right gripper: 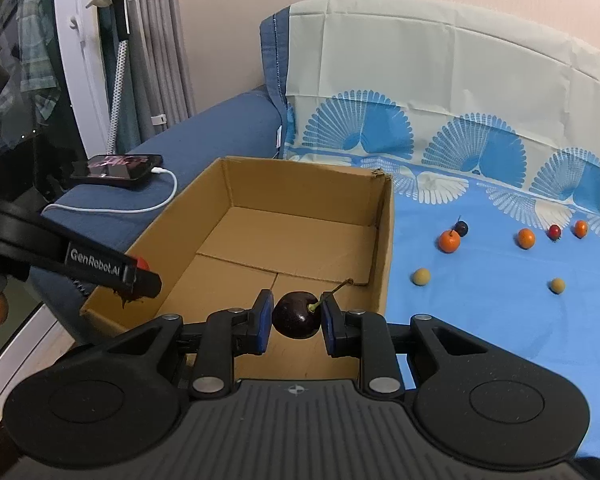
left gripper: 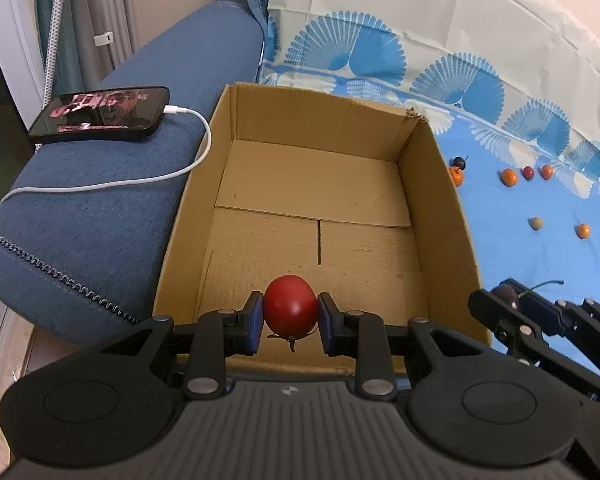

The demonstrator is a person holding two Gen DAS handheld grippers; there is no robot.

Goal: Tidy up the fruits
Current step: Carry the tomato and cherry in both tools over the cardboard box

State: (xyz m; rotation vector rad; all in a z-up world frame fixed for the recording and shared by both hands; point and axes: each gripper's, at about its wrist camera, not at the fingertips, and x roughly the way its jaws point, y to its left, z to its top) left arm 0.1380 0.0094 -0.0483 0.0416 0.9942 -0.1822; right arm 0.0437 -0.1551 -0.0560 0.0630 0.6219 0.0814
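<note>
- Your left gripper (left gripper: 290, 317) sits at the bottom centre of the left wrist view, its blue pads pressed against both sides of a red tomato (left gripper: 290, 306) (stem end pointing down).
- The tomato hangs over the near end of an open cardboard box (left gripper: 440, 184), which fills the middle of that frame.
- Your right gripper (right gripper: 294, 317) sits at the bottom centre of the right wrist view, closed on a dark cherry (right gripper: 295, 315); its green stem rises to the upper right past the right pad.
- The cherry is held above the box's near right corner.
- On the blue patterned cloth (right gripper: 480, 320), at the right of the frame, loose fruits lie well apart: orange fruits (right gripper: 449, 241), a dark one just beside the nearest orange, a small red one, and two pale beige ones (right gripper: 421, 277).
- A phone (left gripper: 100, 113) on a white cable (left gripper: 188, 168) rests on the blue sofa arm (left gripper: 100, 216) at the left.
</note>
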